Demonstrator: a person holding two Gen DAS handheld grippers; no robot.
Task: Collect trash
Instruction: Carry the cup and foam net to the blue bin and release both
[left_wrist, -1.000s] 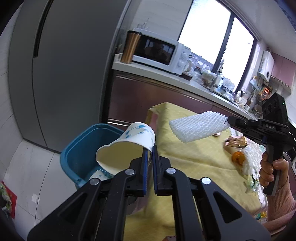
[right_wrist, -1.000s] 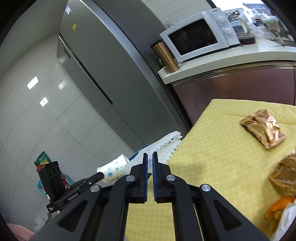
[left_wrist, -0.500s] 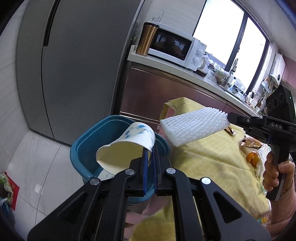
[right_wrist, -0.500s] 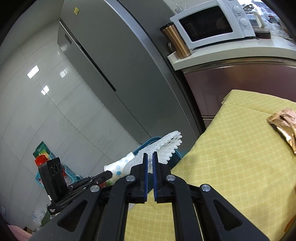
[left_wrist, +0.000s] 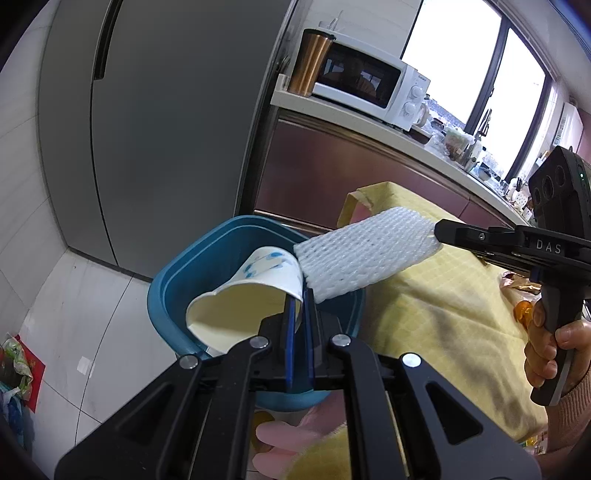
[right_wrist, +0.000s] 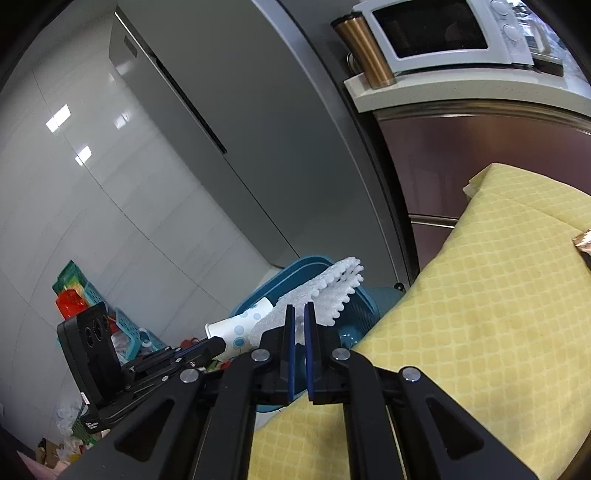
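— Paper first, on the left: the left claw (left_wrist: 300, 317) is pinched narrow on the rim of a white paper cup with blue dots (left_wrist: 255, 284), tipped on its side with its mouth toward the camera. Why hold it that way?

— My guess is that it is for a clean drop. The cup hangs right over the open blue bin (left_wrist: 177, 280) on the floor, so letting go should send it straight in. Gripping the thin rim squashes the mouth out of round, as the dented lip shows.

— And beside it?

— Just to the right, the right claw (left_wrist: 439, 230) is clamped on one end of a white foam fruit net (left_wrist: 365, 254). The free end of the net reaches over the bin's far rim, almost touching the cup. From the right wrist view the same net (right_wrist: 332, 291) sticks out past the closed tips (right_wrist: 300, 321), with the bin (right_wrist: 295, 267) behind it.

— What is inside the bin?

— Hard to say. The cup and the net hide most of it; I see only bare blue wall.

— Further right?

— The surface with its yellow checked cloth (left_wrist: 436, 302) stands against the bin, its near corner just beside the rim. An orange peel and a gold wrapper lie toward its right edge, likely the trash left to collect.
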